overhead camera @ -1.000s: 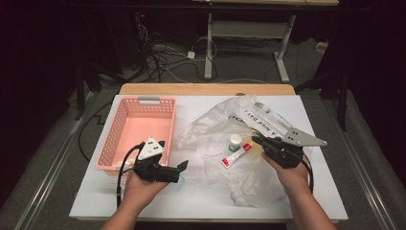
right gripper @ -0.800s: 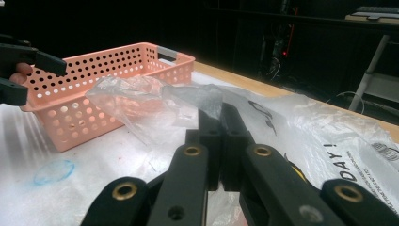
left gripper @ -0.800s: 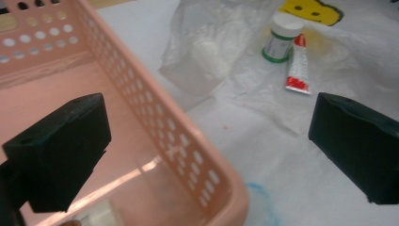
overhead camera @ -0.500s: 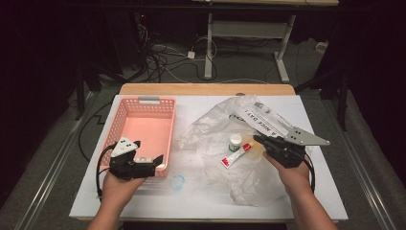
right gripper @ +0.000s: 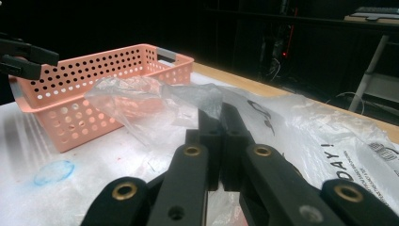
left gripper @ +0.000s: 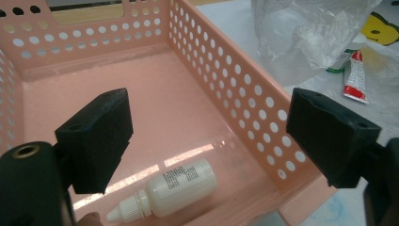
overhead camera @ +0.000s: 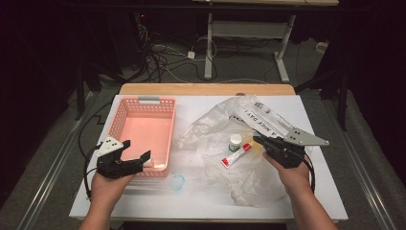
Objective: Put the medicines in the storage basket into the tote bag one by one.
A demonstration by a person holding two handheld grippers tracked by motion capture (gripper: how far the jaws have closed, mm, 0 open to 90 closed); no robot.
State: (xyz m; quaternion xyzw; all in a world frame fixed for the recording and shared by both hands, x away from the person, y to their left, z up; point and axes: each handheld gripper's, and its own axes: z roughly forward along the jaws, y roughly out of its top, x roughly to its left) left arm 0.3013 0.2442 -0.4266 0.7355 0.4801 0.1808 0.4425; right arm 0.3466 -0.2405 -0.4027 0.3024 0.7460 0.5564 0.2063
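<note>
Two grippers are working over the white table (overhead camera: 143,201) in the high view: the left gripper (overhead camera: 136,152), which sat lower beside the pink basket (overhead camera: 145,132) a second ago, is hovering over its near corner. Its own view is showing the jaws gaping wide and empty above a small white bottle (left gripper: 169,190) lying inside. In the right gripper view, the right gripper (right gripper: 220,117) is pinching the clear plastic bag (right gripper: 155,101), jaws pressed together on a fold.

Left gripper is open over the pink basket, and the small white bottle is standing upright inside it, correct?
Not quite. The left gripper is open over the pink basket, but the small white bottle lies on its side on the basket floor, as the left gripper view shows.
</note>
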